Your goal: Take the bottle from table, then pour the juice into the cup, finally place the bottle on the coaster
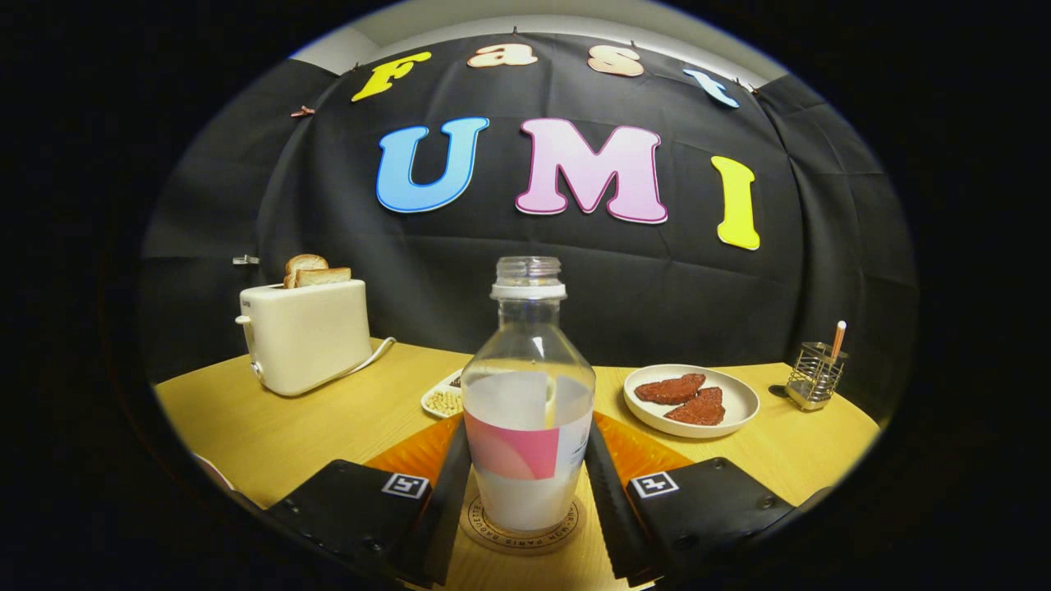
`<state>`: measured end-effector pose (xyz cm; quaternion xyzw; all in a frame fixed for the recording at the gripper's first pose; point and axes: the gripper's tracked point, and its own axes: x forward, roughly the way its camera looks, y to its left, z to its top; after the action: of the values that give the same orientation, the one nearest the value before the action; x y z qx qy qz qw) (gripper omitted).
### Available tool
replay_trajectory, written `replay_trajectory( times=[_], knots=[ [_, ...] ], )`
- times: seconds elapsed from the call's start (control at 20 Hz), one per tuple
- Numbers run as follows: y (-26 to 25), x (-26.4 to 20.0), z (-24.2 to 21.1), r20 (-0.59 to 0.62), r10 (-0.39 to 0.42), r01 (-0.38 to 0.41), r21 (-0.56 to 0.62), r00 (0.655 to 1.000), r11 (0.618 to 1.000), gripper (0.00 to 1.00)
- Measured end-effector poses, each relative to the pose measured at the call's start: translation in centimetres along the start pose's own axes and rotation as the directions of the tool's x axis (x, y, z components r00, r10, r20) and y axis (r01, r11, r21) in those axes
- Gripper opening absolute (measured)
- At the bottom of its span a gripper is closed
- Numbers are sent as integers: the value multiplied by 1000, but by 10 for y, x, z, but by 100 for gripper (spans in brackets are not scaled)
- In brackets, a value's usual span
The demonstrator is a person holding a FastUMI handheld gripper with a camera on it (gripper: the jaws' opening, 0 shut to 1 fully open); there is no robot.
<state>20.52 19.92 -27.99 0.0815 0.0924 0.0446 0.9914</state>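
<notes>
A clear uncapped bottle (528,394) with a pink and white label stands upright on a round cork coaster (480,525). Pale juice fills it to about half. The bottle is between the two black fingers (450,484) of my gripper (527,428). Both fingertips lie against its sides at label height, so the gripper is shut on the bottle. The coaster lies on an orange mat (410,451) on the wooden table (304,427).
A cream toaster (308,336) with two slices of toast stands back left, its cord trailing right. A small dish of beans (443,400) sits behind the bottle. Back right are a white plate (727,414) with two red-brown pieces and a wire holder (814,376).
</notes>
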Motion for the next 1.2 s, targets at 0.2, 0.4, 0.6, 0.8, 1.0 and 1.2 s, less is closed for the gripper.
replay_trajectory(
  times=[0.2,0.4,0.6,0.8,1.0,1.2],
  knots=[
    [5,-4,-1,-7,26,-26,13,1000,1000,81],
    [2,-10,6,-8,24,-23,12,1000,1000,100],
    [0,-22,15,-10,13,-13,21,1000,1000,100],
    [-8,-55,36,9,-12,12,16,1000,1000,100],
    [-21,-101,60,5,-26,26,0,1000,1000,98],
    [-50,-144,92,9,-72,72,-38,997,997,98]
  ],
)
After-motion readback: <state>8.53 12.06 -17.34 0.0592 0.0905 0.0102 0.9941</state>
